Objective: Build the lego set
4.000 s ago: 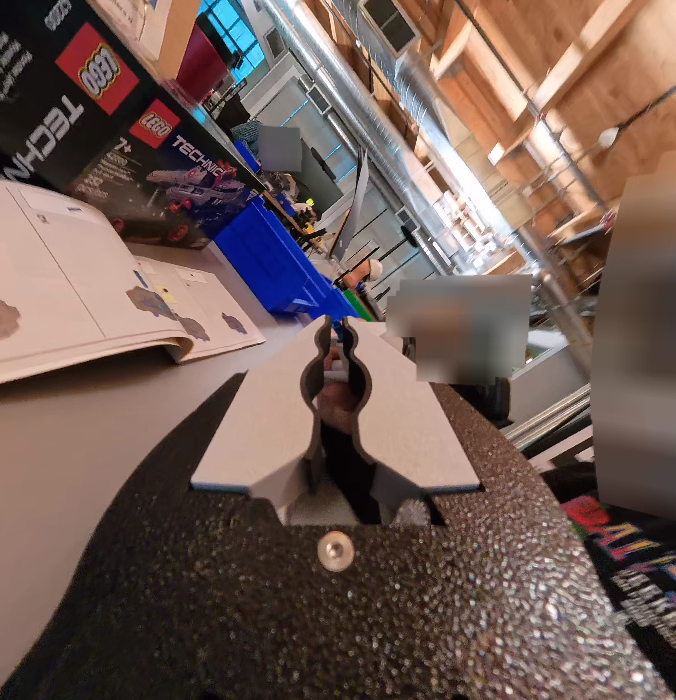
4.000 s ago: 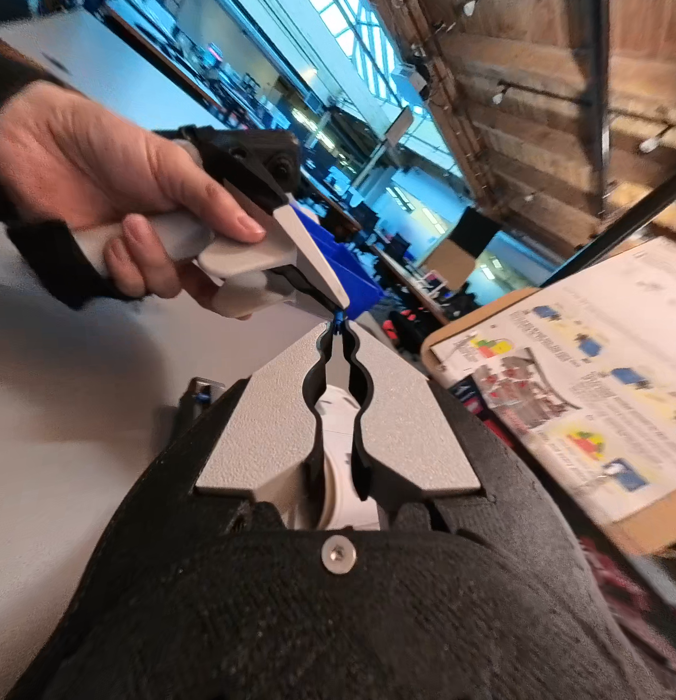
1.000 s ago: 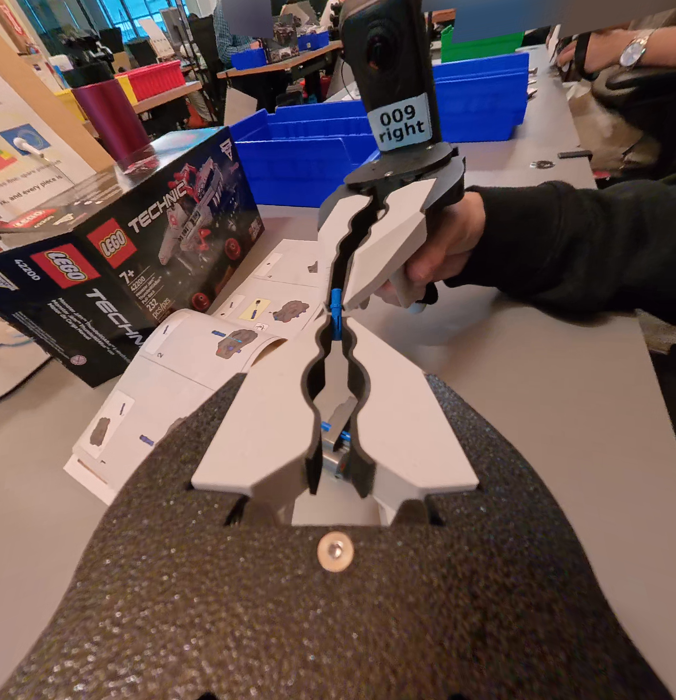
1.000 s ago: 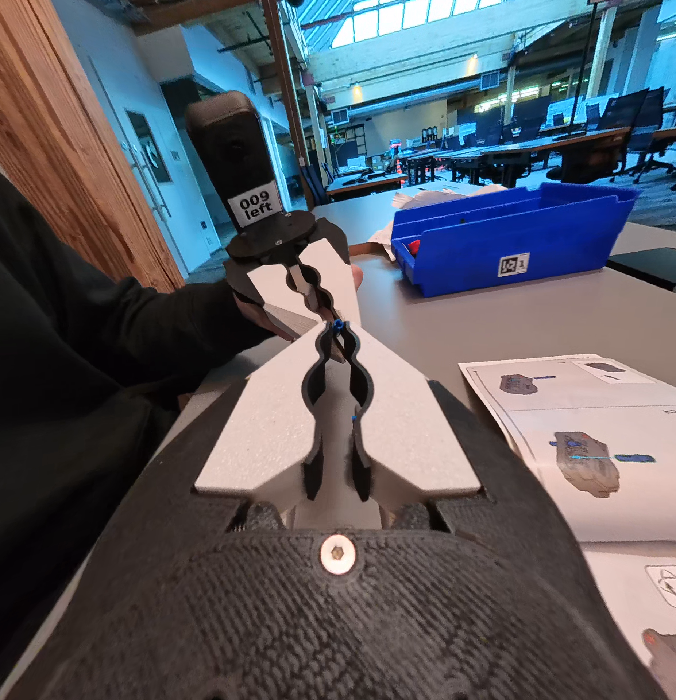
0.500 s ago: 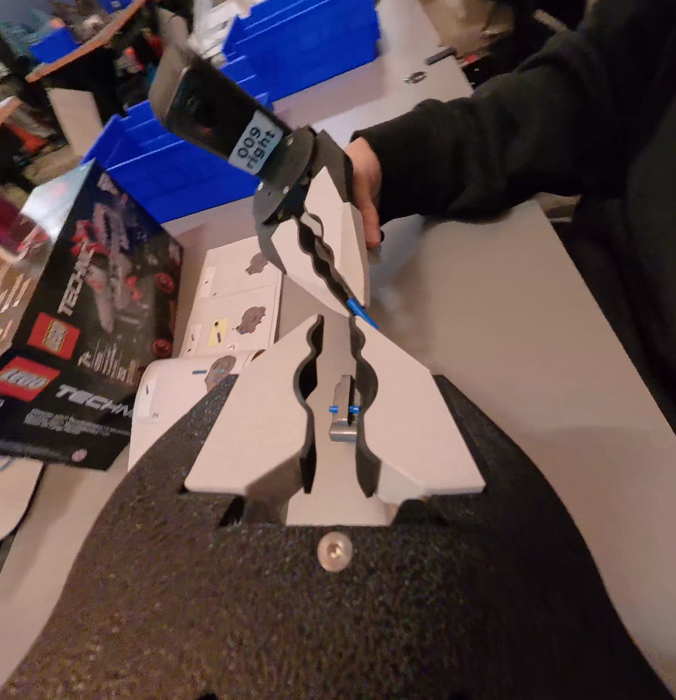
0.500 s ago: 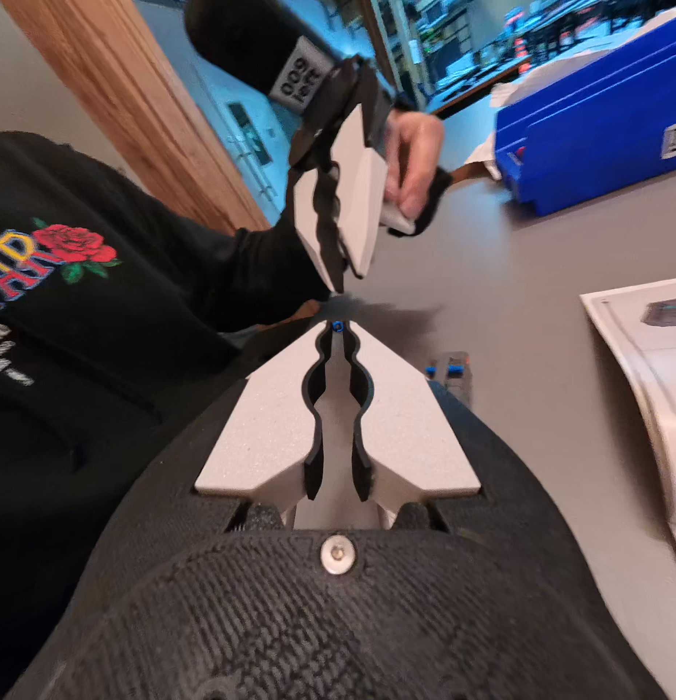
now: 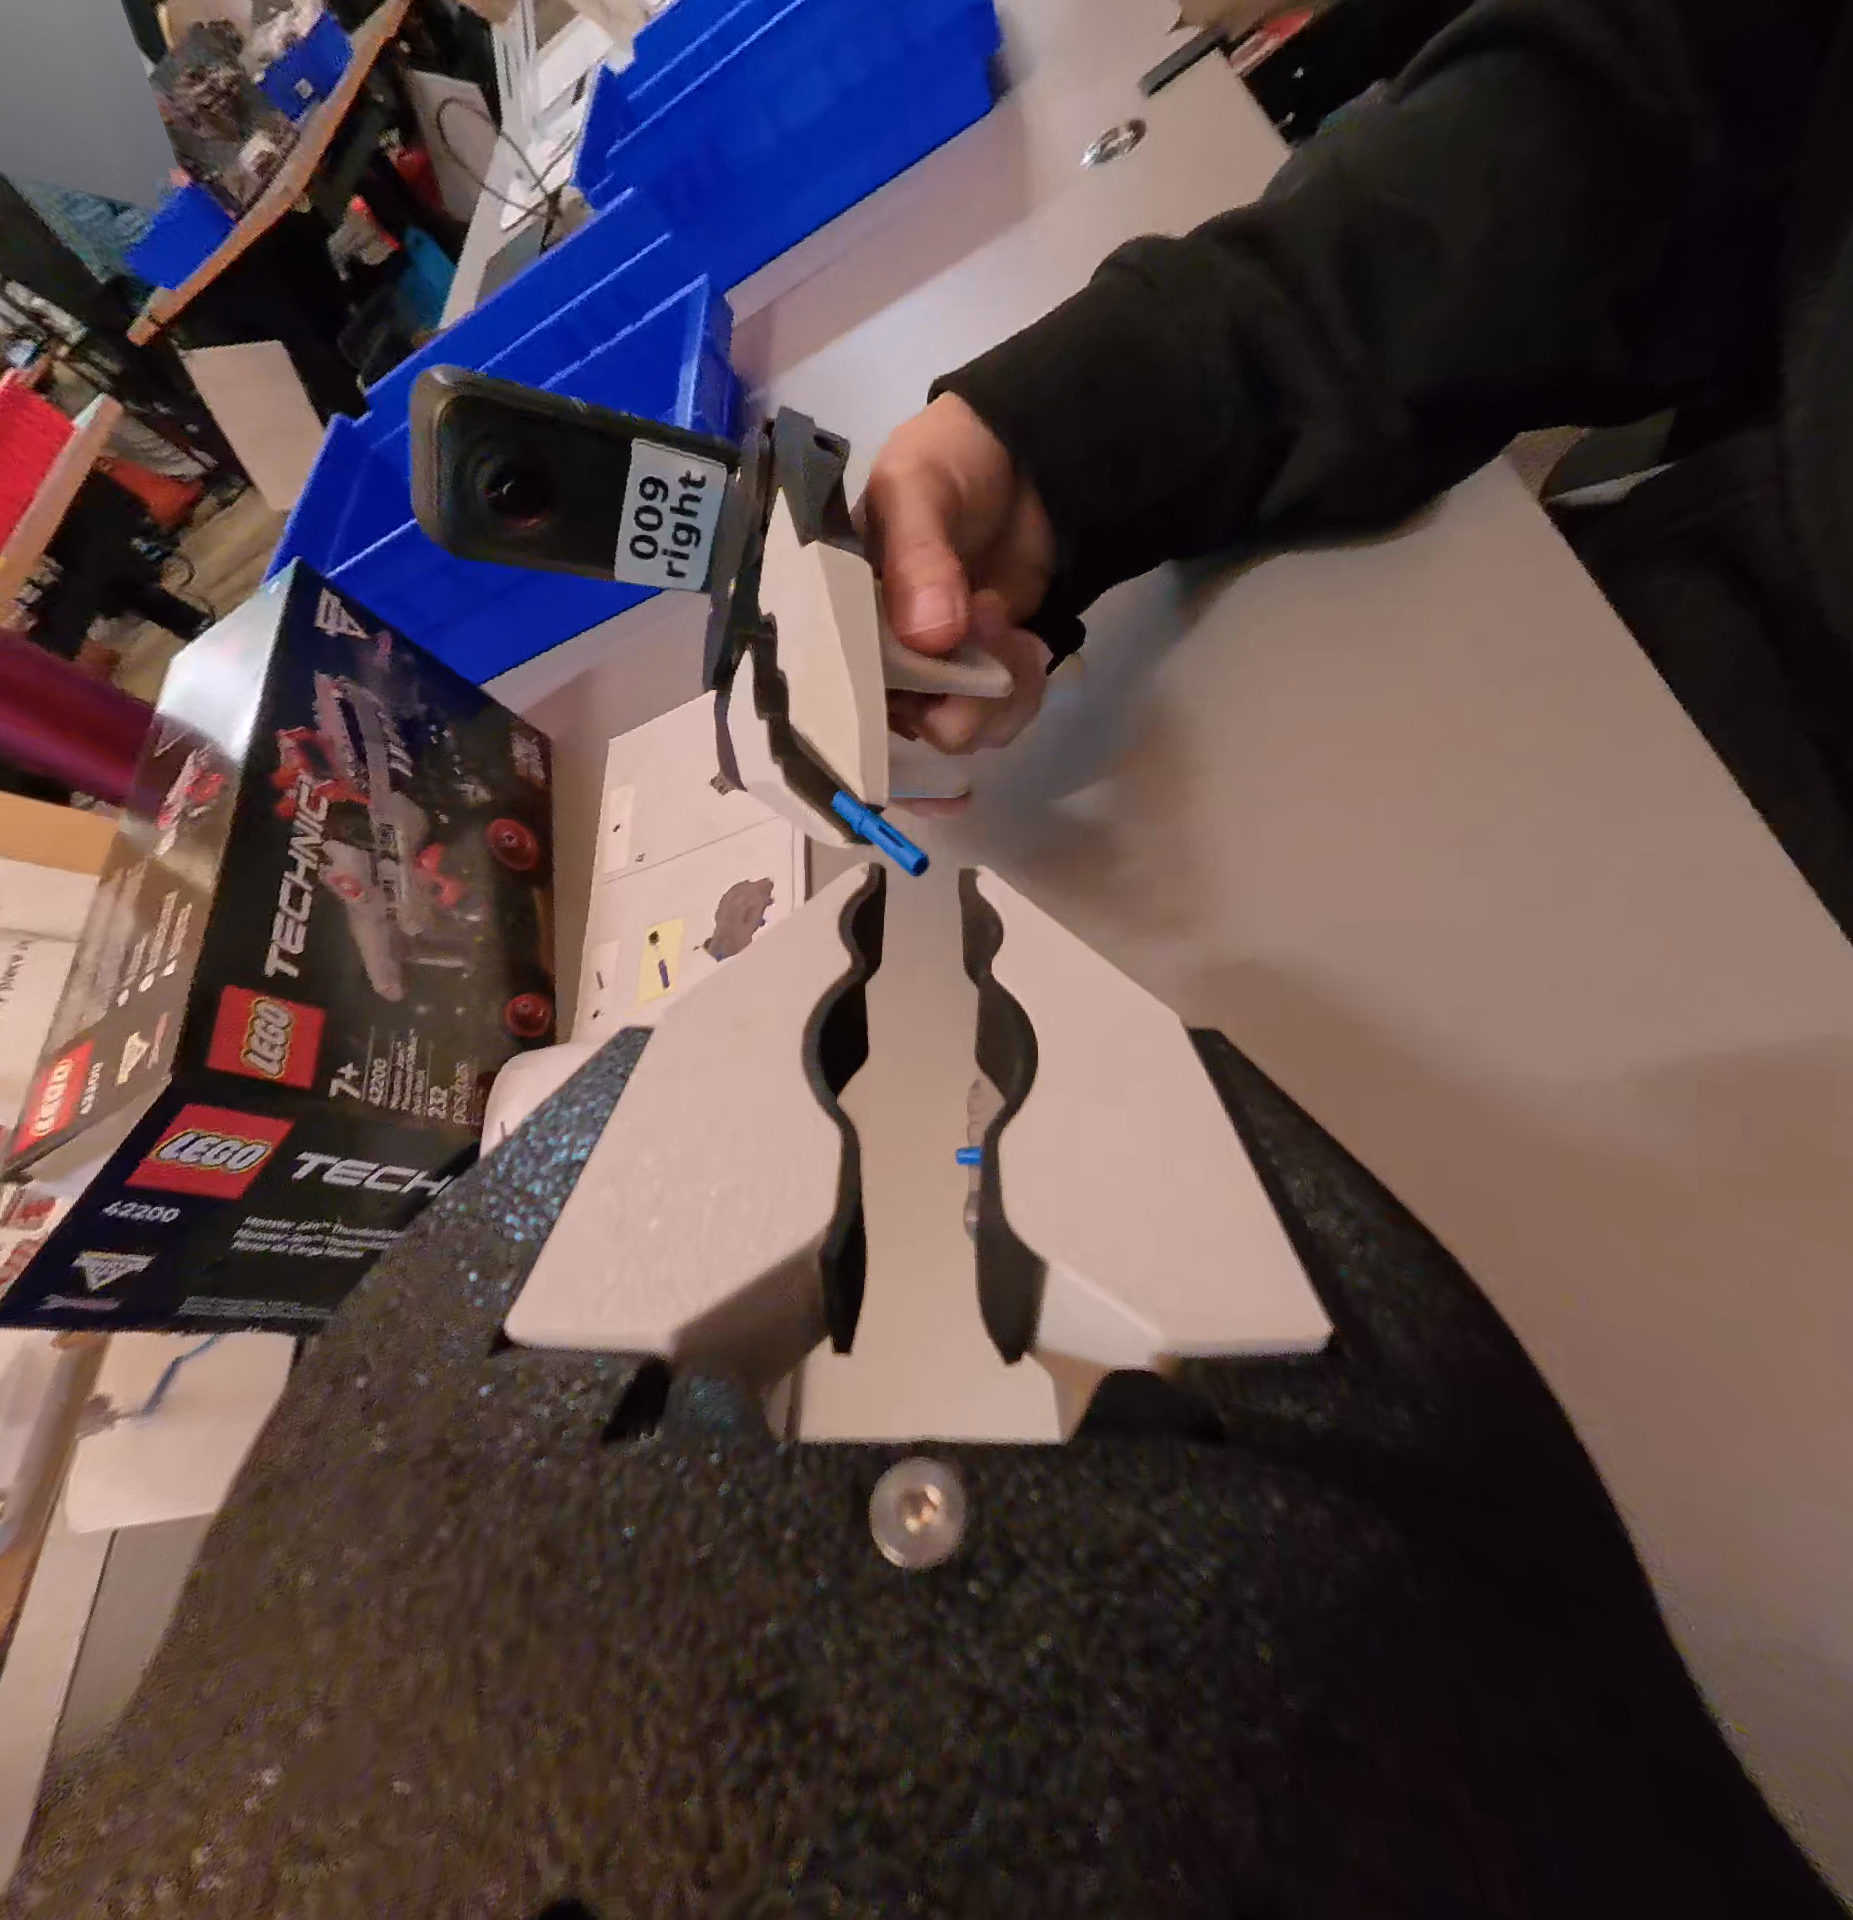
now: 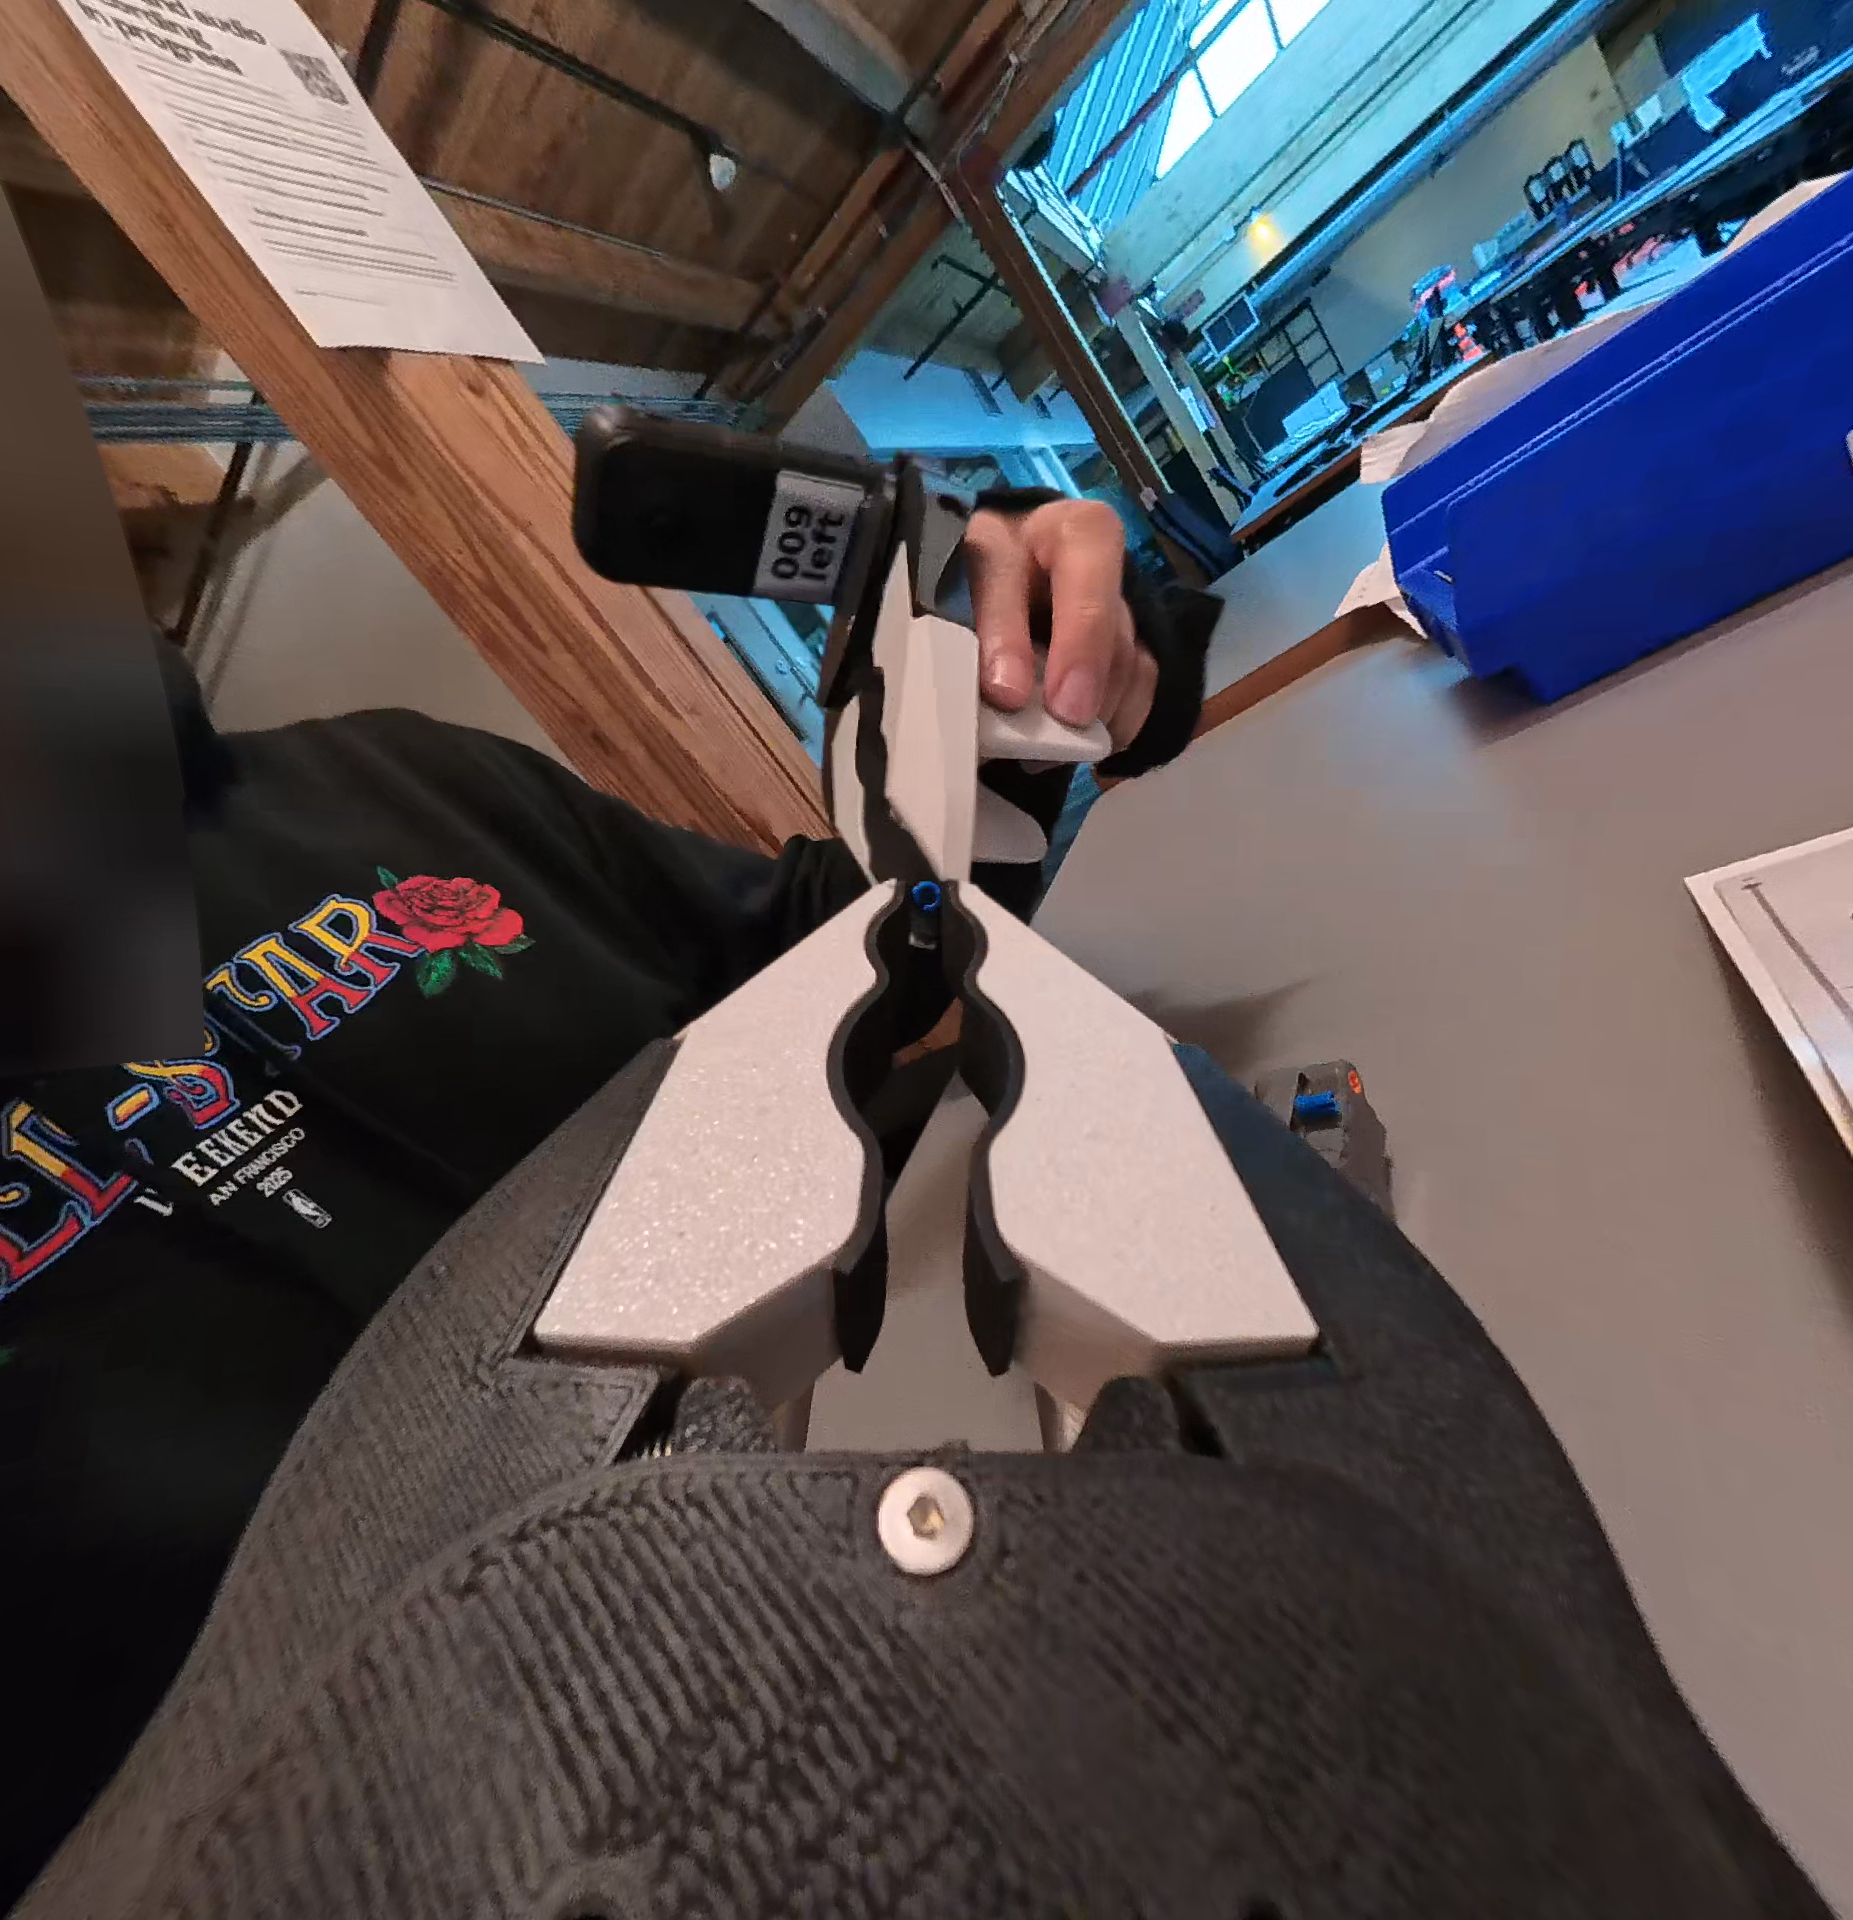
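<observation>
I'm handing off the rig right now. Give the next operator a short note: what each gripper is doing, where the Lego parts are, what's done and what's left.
Right gripper: shut on the blue pin, held above the table.
Left gripper: open, empty, tips just below the pin.
Grey Lego piece with a blue pin in it lies on the table beside the right gripper.
Instruction booklet lies open next to the Lego box; blue bins stand behind.
Done: pin picked up.
Left: probably fit it into the grey piece, then follow the booklet; most of the build is not visible.

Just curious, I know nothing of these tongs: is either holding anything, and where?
Right tongs pinch a small blue plastic peg by one end; left tongs hold nothing.
</observation>
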